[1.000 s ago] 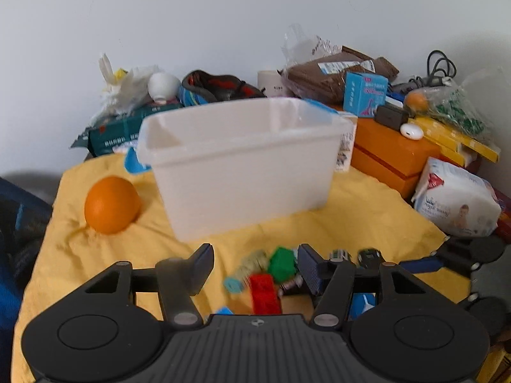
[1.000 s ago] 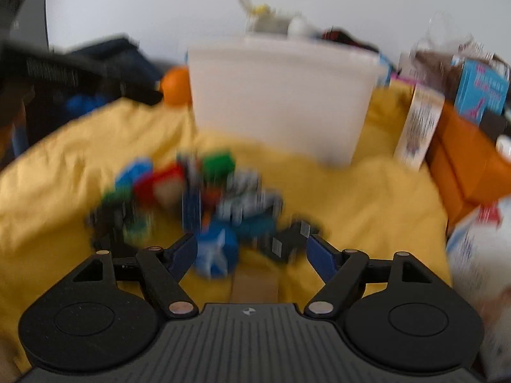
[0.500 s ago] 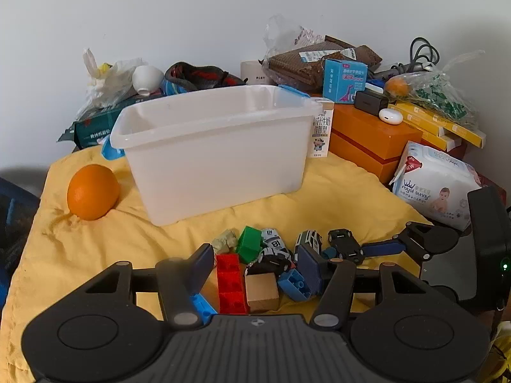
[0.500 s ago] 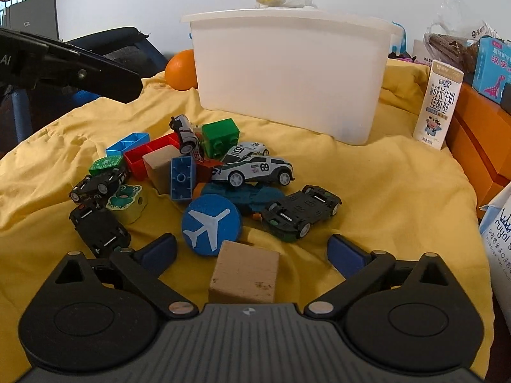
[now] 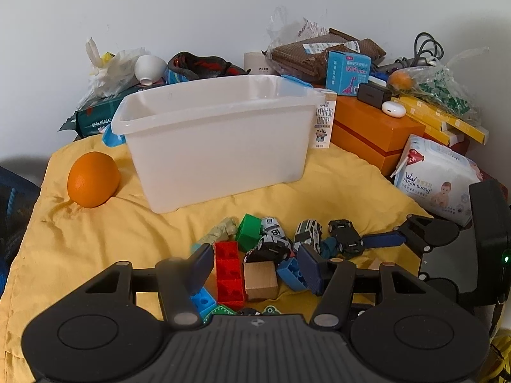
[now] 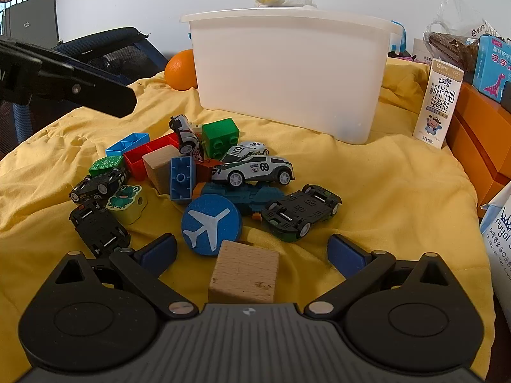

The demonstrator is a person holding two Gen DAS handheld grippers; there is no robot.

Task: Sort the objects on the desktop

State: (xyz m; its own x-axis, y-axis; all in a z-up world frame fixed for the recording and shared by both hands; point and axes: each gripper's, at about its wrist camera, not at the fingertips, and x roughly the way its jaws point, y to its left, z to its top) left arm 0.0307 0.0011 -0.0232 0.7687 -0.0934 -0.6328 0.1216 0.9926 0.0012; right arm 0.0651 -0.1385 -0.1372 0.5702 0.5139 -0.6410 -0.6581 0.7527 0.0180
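Observation:
A pile of toy cars and bricks lies on the yellow cloth in front of the empty white bin (image 5: 217,146) (image 6: 287,73). My left gripper (image 5: 255,266) hovers open over the pile's near side, and a red brick (image 5: 228,271) and a wooden cube (image 5: 260,279) show between its fingers. My right gripper (image 6: 252,252) is wide open around another wooden cube (image 6: 244,271) without touching it. Just beyond that cube lie a blue airplane disc (image 6: 210,223), an upturned black car (image 6: 301,210) and a white car numbered 69 (image 6: 255,170).
An orange (image 5: 92,178) rests left of the bin. A milk carton (image 6: 437,105), orange boxes (image 5: 373,131) and a wipes pack (image 5: 437,175) crowd the right side. Bags and packets are heaped behind the bin. A dark chair (image 6: 105,48) stands past the cloth's left edge.
The right jaws have spread wider around the wooden cube, and that view has sharpened. The left view has drawn back from the bin, and more of the toy pile shows.

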